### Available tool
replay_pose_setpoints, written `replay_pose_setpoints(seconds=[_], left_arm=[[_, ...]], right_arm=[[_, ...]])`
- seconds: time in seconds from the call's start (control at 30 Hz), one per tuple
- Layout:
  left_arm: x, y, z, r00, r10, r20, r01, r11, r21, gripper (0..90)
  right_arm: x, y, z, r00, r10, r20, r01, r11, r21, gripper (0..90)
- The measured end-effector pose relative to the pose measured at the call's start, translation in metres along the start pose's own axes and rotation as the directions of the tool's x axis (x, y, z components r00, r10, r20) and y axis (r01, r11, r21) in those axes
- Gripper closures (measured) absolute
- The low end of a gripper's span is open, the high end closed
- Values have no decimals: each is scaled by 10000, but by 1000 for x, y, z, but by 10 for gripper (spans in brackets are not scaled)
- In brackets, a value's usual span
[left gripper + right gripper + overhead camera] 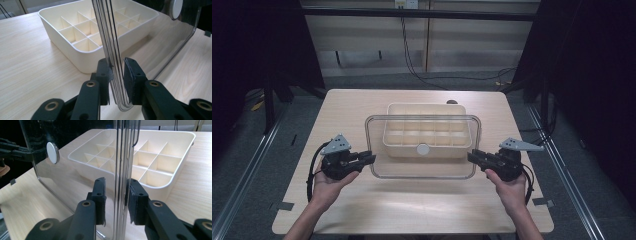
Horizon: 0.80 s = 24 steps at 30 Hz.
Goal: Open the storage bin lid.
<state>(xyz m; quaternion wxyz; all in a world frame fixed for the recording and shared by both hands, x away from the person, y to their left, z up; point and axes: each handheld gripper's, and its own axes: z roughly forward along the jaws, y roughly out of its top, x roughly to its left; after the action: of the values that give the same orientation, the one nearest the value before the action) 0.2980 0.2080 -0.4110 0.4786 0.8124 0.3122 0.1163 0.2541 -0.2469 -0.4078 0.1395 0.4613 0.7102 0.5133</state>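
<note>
Lid (422, 170) held level, long axis left-right; left tool (371, 159), right tool (471, 156) clamp its ends.

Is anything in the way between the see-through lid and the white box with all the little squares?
No, nothing visible blocks it. The clear lid, held by the left gripper and right gripper, hangs above the divided box, whose compartments look empty.

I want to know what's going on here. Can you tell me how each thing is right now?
Clear lid: lifted off the box, held by its two short ends.
Divided box: open, its compartments look empty.
Left tool: shut on the clear lid.
Right tool: shut on the clear lid.
Table: bears the box.
</note>
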Motion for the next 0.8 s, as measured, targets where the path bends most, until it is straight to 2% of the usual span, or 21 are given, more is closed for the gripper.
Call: replay_pose_setpoints(seconds=[0.1, 0.4, 0.43, 0.5, 0.8], left_arm=[[0, -4, 0, 9999, 145, -26, -145, 9996, 238, 747], [-4, -14, -5, 9999, -18, 111, 12, 9984, 570, 751], [-4, -14, -5, 9998, -29, 201, 18, 9984, 568, 752], [-4, -18, -5, 9983, -297, 493, 269, 9980, 571, 758], [-14, -29, -5, 9988, -273, 404, 234, 9952, 953, 759]], right_arm=[[4, -3, -2, 9999, -103, -83, 104, 9999, 136, 714], [10, -18, -3, 9997, 81, -217, -70, 9987, 502, 715], [11, -20, -3, 9997, 81, -214, -69, 9984, 558, 714], [11, -23, -4, 9995, 175, -252, -159, 9980, 604, 714], [12, -38, -7, 9991, 320, -295, -290, 9947, 983, 712]])
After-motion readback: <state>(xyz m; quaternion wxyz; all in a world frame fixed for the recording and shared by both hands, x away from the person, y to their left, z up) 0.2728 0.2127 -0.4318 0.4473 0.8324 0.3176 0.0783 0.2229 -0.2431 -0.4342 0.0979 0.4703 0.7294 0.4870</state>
